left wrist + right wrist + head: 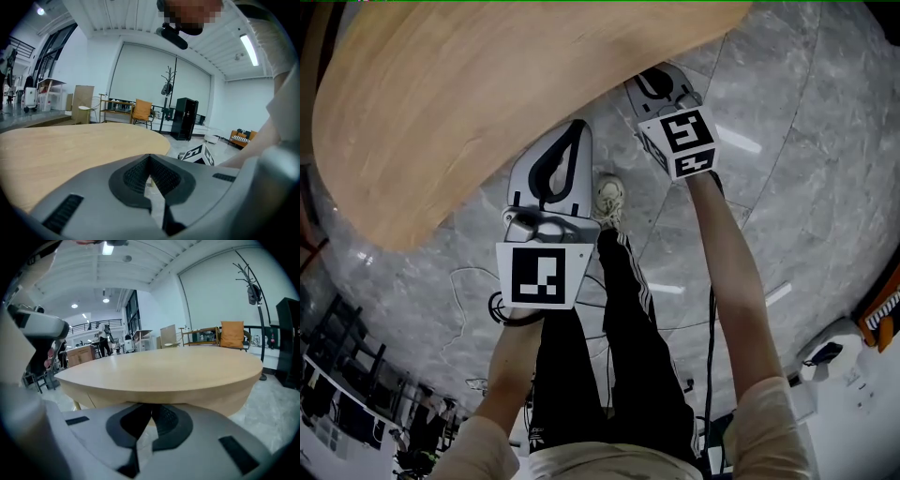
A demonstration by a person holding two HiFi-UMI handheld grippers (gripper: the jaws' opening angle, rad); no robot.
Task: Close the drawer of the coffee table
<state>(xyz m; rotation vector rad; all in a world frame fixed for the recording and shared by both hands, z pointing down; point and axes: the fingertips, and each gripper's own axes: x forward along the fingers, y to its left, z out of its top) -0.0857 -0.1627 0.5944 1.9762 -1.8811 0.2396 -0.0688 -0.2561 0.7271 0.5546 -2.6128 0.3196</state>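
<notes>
We see the coffee table (164, 371) straight ahead of the right hand-held gripper (151, 408): an oval wooden tabletop over a curved side band (211, 401). A thin upright seam (89, 397) in that band, left of the jaws, is the only trace of the drawer, and the band looks flush there. The right jaws are closed on nothing and point at the band just under the rim; we cannot tell whether they touch it. From above, this gripper's tip (656, 84) slips under the tabletop's (487, 94) edge, with its marker cube (680, 141) behind. The left hand-held gripper (577, 131) sits beside it at the same edge, jaws (150, 161) also together and empty, looking across the top. Below the 2 forearms are a striped trouser leg (619, 309), 1 shoe (610, 197) and grey marble floor (769, 112).
</notes>
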